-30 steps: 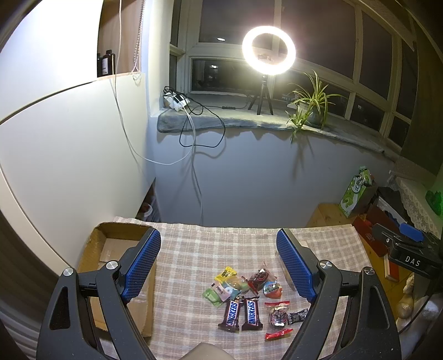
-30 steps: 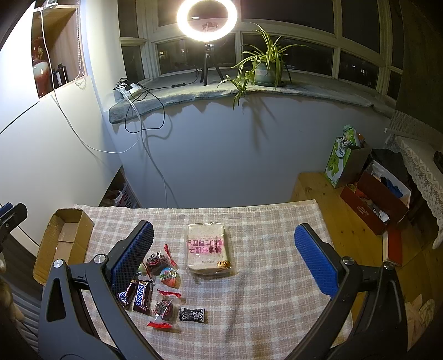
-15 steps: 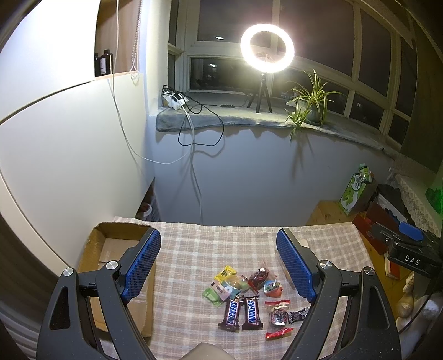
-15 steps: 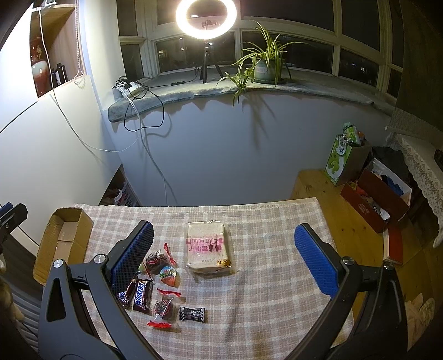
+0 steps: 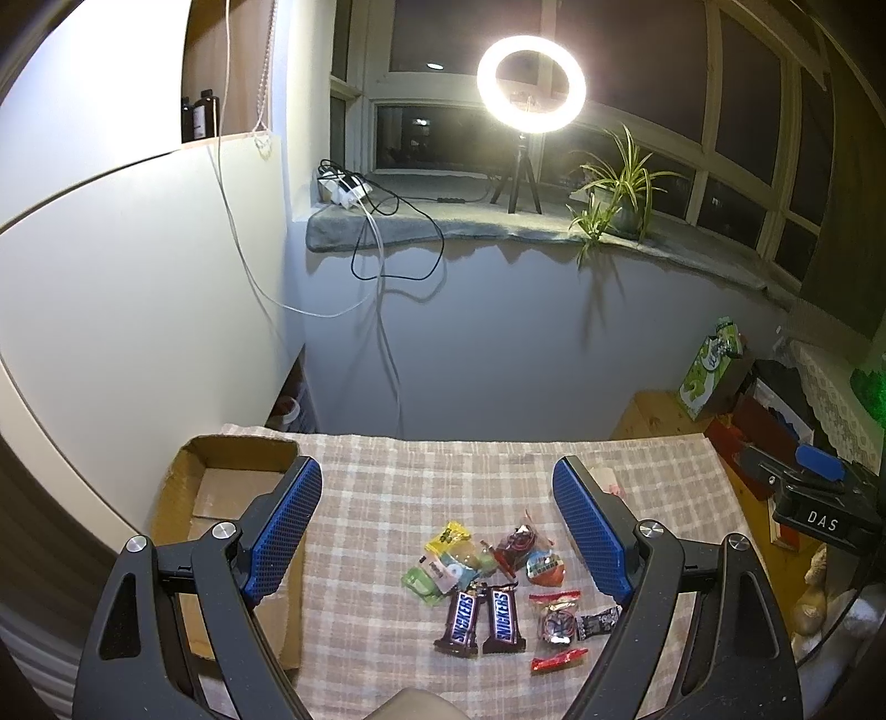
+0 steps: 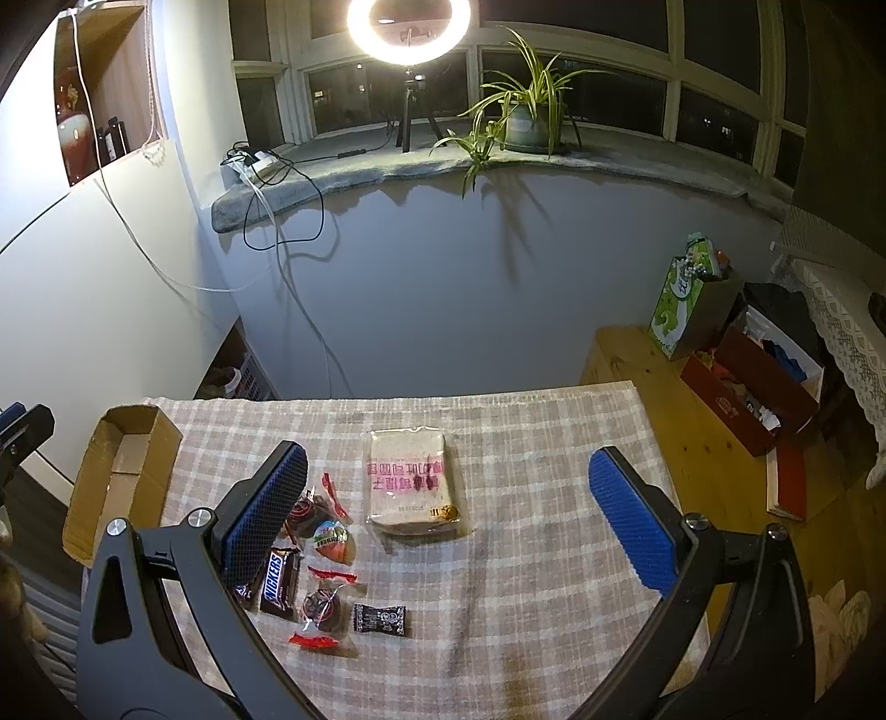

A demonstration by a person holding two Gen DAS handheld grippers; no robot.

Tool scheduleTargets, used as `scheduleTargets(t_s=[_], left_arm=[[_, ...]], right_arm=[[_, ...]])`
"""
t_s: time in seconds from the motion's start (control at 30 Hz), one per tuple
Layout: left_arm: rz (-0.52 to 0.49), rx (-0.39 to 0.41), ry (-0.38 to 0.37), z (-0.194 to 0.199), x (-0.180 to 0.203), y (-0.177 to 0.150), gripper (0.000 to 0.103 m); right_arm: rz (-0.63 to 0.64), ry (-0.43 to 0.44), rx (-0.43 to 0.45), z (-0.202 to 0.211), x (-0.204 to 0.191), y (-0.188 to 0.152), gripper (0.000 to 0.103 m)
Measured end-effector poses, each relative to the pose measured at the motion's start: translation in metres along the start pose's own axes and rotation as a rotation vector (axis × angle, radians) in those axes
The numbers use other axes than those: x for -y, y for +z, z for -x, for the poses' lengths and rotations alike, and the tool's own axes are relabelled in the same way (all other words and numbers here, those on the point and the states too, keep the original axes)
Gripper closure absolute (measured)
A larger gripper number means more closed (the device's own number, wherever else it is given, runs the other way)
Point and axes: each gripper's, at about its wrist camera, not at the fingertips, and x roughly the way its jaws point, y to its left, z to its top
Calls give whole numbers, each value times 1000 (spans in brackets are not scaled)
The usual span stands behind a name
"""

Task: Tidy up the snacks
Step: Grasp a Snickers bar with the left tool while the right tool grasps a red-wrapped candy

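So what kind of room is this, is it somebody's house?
Most likely a room in a home, at night. There is a potted plant on the windowsill by dark windows, a ring light on a small tripod, and a table with a checked cloth holding snacks.

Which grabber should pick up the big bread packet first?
Probably the right gripper. Its open fingers frame the bread packet directly ahead. The left gripper faces the candy pile beside the cardboard box instead.
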Motion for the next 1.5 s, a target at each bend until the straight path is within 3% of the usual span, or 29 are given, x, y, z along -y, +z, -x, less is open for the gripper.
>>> scheduleTargets(t_s=[0.3, 0.57, 1.03, 1.3, 1.5], left_arm=[[15, -66, 1, -17, -10, -12, 17], [31, -176, -8, -42, -22, -36, 19], [39, -359, -85, -81, -27, -81, 48], [50, -460, -157, -108, -22, -104, 65], [49, -523, -204, -131, -15, -116, 69]], right_arm=[[38, 4, -43, -13, 3, -10, 0], [92, 5, -135, -37, 5, -39, 0], [155, 120, -300, -78, -24, -78, 1], [150, 204, -402, -101, -45, -95, 9], [145, 259, -480, -119, -60, -106, 20]])
